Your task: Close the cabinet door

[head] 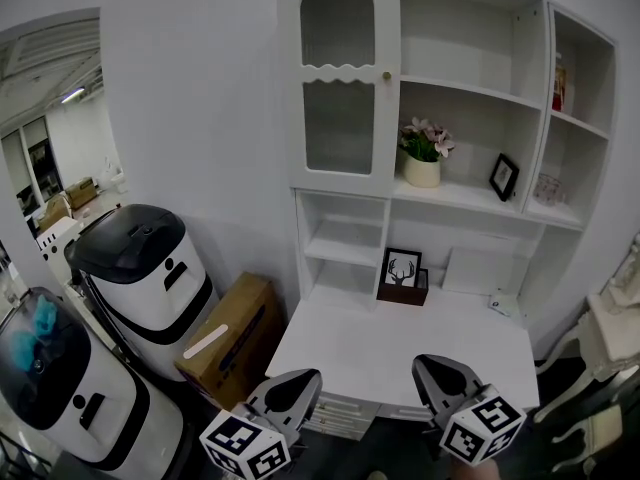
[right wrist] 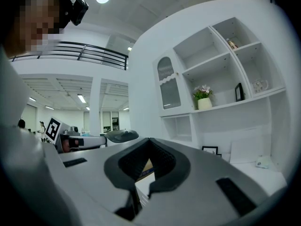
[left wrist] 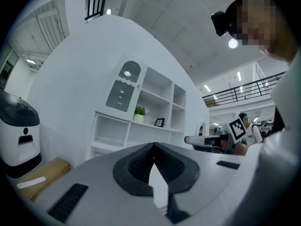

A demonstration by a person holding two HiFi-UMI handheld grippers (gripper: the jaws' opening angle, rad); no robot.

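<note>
Door: white arched glass-panelled cabinet door (head: 340,78), at 12 o'clock, judged already shut.
Fingers: left gripper (head: 300,380) and right gripper (head: 432,364), pressed together, empty.
Next: no push needed.

**A:** Where do the two grippers sit?

**B:** Low in the head view, side by side and well apart. The left gripper (head: 293,386) is at lower left and the right gripper (head: 443,373) at lower right. Both point level, away from the person.

**A:** And the jaws?

**B:** Closed on both. In each gripper view the dark pads (left wrist: 136,166) meet at the tip, with nothing between them.

**A:** Anything else of the rig showing?

**B:** The left marker cube (head: 245,444) and the right marker cube (head: 482,429) sit at the near ends. Each gripper also appears off to the side in the other's view, at about the same height.
</note>
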